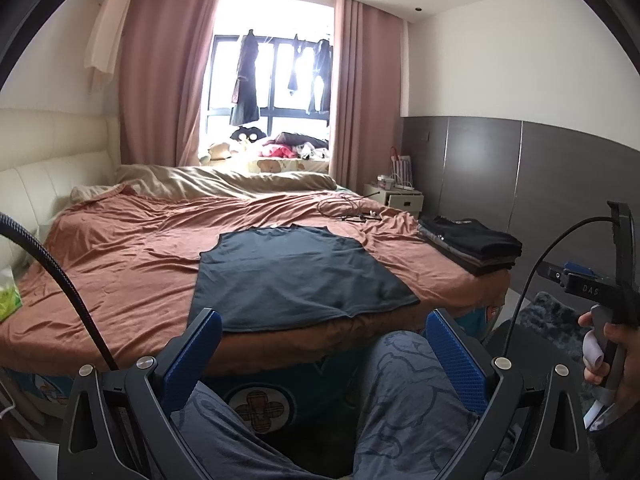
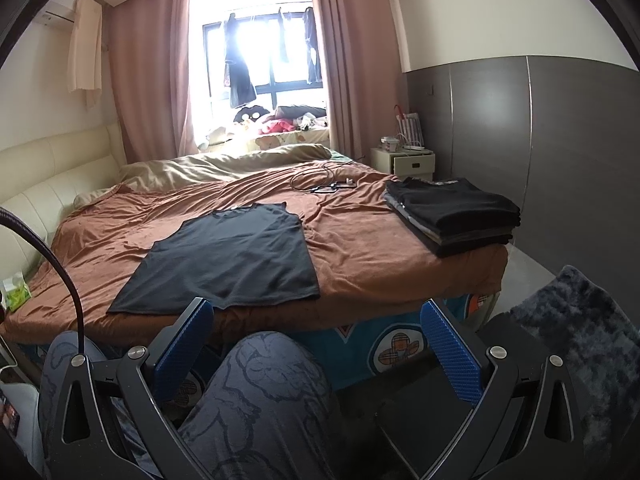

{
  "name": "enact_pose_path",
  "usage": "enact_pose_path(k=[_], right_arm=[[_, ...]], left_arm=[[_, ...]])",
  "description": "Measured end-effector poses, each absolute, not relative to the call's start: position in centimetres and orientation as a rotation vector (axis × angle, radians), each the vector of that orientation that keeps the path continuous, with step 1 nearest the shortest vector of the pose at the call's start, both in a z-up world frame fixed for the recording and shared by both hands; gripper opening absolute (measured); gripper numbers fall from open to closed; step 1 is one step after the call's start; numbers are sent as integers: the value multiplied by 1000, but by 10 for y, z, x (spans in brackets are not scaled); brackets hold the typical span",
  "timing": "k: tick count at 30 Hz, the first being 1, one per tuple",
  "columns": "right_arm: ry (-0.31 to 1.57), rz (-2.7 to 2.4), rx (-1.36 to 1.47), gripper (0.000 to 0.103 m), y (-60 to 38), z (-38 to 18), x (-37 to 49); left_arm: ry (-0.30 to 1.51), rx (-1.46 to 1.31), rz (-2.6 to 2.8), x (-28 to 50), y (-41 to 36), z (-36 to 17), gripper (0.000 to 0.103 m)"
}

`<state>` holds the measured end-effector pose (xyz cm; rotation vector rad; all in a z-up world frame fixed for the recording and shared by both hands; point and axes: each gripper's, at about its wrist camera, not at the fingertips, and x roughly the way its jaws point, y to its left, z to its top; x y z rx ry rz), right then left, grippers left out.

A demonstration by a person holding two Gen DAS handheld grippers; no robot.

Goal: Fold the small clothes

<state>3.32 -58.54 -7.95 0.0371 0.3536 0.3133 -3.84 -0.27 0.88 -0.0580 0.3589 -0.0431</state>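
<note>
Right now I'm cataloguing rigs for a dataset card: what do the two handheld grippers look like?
Both match: the left gripper and right gripper have black angular frames with silver pivot bolts and blue textured finger pads. A black cable arcs beside each. The left view shows the other unit's body marked "DAS". The person wears grey-blue patterned trousers.

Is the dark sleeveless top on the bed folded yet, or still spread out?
Spread out. The dark sleeveless top lies flat in one layer on the brown bedspread, neckline, armholes and hem all visible, no fold.
</note>
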Motion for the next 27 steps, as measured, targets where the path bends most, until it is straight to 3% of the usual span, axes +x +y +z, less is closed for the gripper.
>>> enact_pose_path(k=[27], right_arm=[[379, 290, 28, 103, -573, -88, 51]], left_arm=[[371, -65, -58, -28, -2, 2, 103]])
